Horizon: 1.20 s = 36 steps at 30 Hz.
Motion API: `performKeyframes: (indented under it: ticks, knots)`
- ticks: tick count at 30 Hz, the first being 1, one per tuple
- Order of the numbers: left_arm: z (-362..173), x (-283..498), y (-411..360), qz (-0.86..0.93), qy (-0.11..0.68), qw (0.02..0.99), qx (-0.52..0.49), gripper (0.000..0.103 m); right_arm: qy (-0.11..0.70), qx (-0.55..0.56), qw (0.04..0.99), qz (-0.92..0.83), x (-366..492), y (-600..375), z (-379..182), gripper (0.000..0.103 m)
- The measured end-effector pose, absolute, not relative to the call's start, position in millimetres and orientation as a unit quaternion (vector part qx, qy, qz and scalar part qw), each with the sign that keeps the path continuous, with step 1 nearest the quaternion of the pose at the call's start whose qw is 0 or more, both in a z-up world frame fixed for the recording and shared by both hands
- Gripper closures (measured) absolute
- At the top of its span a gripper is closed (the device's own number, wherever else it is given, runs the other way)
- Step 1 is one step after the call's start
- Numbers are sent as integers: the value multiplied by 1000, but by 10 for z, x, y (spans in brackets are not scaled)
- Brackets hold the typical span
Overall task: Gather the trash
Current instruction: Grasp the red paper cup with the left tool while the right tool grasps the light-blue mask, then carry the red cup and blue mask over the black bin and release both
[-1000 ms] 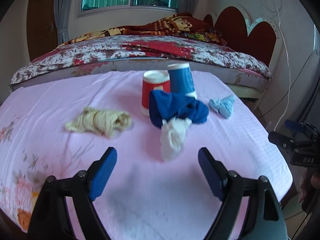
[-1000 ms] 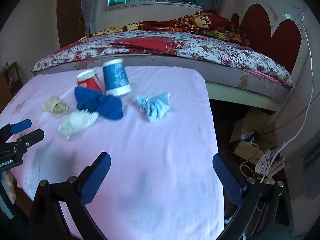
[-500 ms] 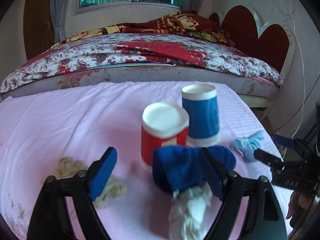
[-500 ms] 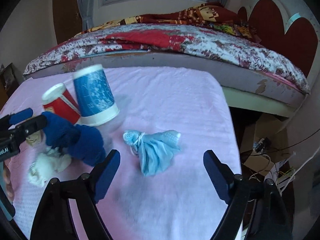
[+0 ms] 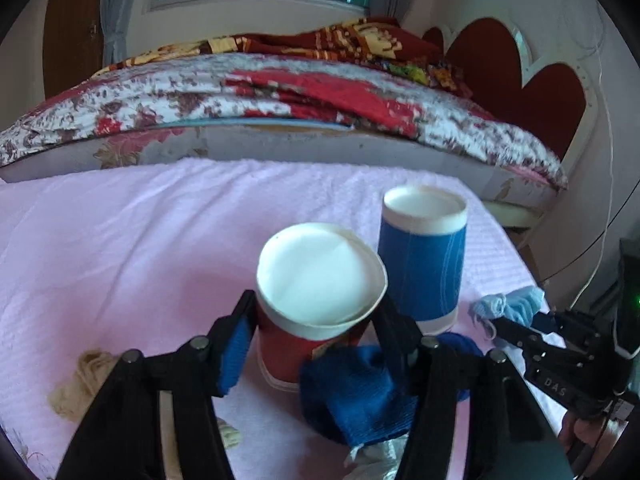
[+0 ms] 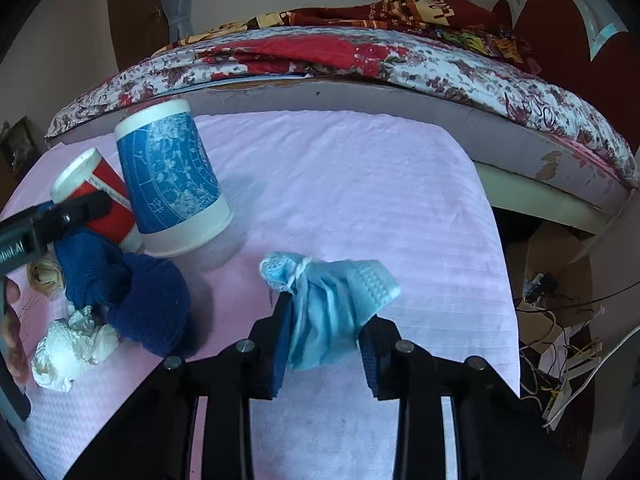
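1. Looking along the left gripper in the left wrist view: fingers closed against both sides of the red paper cup, blue pad pressed to the cup's left wall, right finger flush against its right wall; cup upside down on the pink cloth, white base facing up; blue paper cup, likewise inverted, just behind and to the right, close beside the red one; dark blue cloth heaped in front of the red cup, partly under the right finger; beige crumpled wad at lower left; light blue face mask at right, caught at the tips of the right gripper.

2. Looking along the right gripper in the right wrist view: fingers pinching the light blue face mask, bunched and knotted, its lower part between the pads, its top above them, over the pink cloth; blue paper cup and red paper cup at left, left gripper's finger across the red cup; dark blue cloth in front of both cups; white crumpled tissue touching the cloth's lower left edge; floral bed behind.
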<state>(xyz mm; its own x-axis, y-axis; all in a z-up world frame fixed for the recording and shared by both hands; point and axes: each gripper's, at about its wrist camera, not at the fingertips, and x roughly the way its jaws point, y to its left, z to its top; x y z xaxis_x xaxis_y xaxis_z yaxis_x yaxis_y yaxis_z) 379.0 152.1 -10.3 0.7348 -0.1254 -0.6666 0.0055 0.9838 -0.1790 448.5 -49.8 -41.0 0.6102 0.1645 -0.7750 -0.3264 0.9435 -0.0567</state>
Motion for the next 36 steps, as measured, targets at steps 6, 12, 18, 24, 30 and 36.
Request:
performKeyframes:
  ticks: [6,12,18,24,30,36]
  knots:
    - [184,3662,1755,-31,333,939,-80,44,400,-94,901,139,4319,-561,-268,73]
    - [298,3399,1903,-26,328,942,-71,45,386,-83,909,135,4023,-697,-71,73]
    - [278,2944,1737,-29,322,945,-40,46,376,-79,913,135,3596,-823,116,73]
    - [300,2475,1449,-49,313,948,-25,46,363,-81,918,137,3026,-977,298,73]
    - [295,2098,1057,-76,309,948,-6,46,350,-77,924,133,2473,-1207,457,73]
    - [335,1810,709,-104,305,947,0,46,340,-76,929,125,1969,-1455,585,73]
